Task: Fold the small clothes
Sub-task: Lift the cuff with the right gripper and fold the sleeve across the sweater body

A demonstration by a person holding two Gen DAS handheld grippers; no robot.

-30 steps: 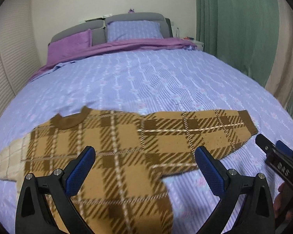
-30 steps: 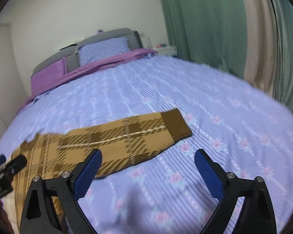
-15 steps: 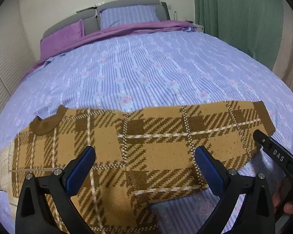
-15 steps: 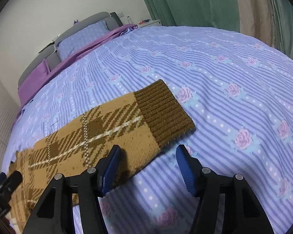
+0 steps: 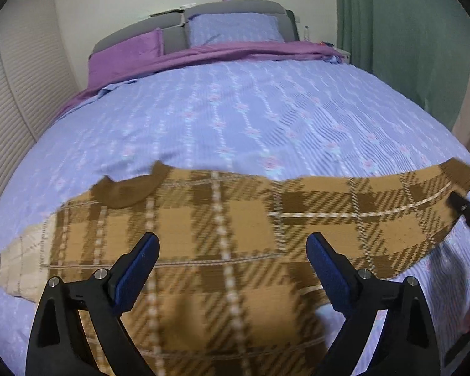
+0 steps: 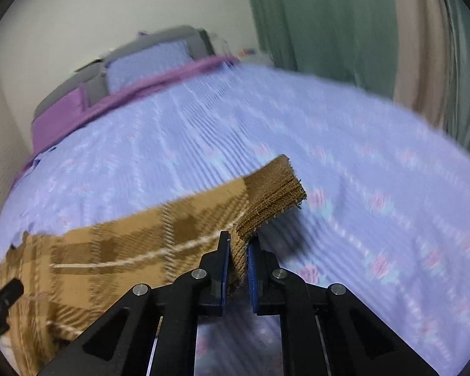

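A bedroom with a slatted wall at the left, a grey headboard (image 5: 235, 12) and green curtains (image 5: 401, 31) at the right frames a bed spread with a lilac rose-print duvet (image 5: 250, 116), on which a small brown-and-tan plaid sweater (image 5: 222, 235) lies face up, collar toward the pillows, its body nearest the cameras. At the left, one pale sleeve (image 5: 22, 263) rests flat on the cover, untouched. Over the sweater's middle the left gripper (image 5: 232, 260) hovers with its blue-padded fingers (image 5: 141, 260) spread wide, holding nothing. At the right, the other sleeve stretches out to its ribbed brown cuff (image 6: 272, 194). Half a second ago the right gripper (image 6: 238, 263) straddled the sleeve's near edge with its fingers parted and the cuff lay flat; now those fingers are pressed onto the fabric just behind the cuff, which stands lifted off the duvet and curls upward. With the grip made, the first fold looks to be under way, most likely carrying this sleeve across the chest toward the left, while the free gripper is placed to pin the body.
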